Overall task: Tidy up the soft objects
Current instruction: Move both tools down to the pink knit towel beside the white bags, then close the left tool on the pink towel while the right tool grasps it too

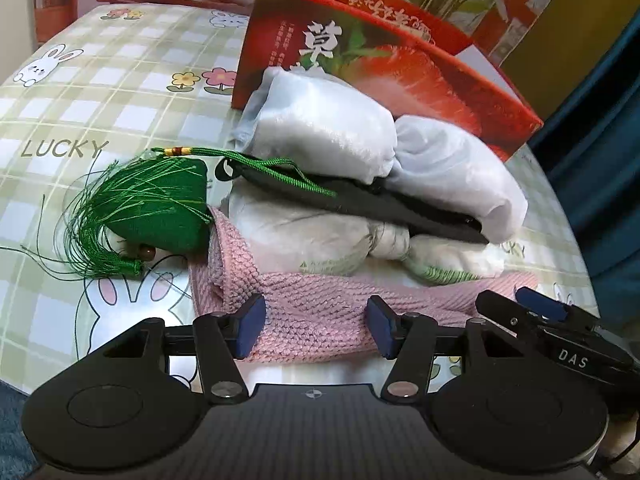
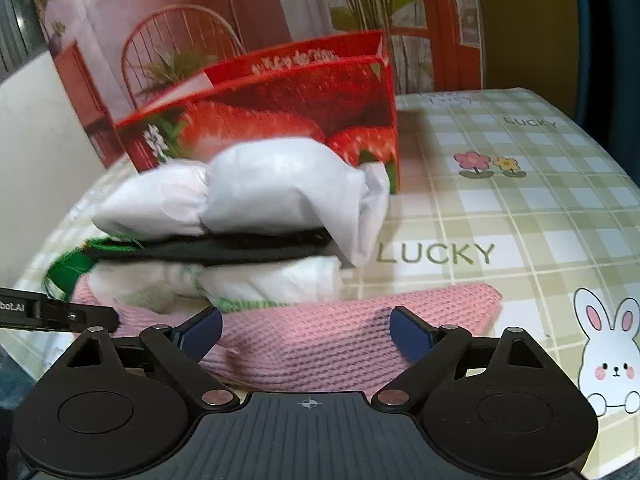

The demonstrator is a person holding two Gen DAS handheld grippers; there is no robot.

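A pink knitted cloth [image 1: 320,308] lies at the bottom of a pile; on it rest a white bag with green print [image 1: 320,236], a black pouch [image 1: 384,208] and a white shiny bundle [image 1: 360,132]. A green tasselled sachet [image 1: 160,208] sits at the pile's left. My left gripper [image 1: 316,328] is open, its pads on either side of the pink cloth's near edge. My right gripper [image 2: 306,332] is open around the same pink cloth [image 2: 320,340], with the white bundle [image 2: 260,188] behind.
A red strawberry-print box [image 1: 400,60] stands open behind the pile, also in the right wrist view [image 2: 280,120]. The table has a green checked cloth with rabbits [image 2: 520,220]. The right gripper's body shows at the left view's right edge [image 1: 560,332].
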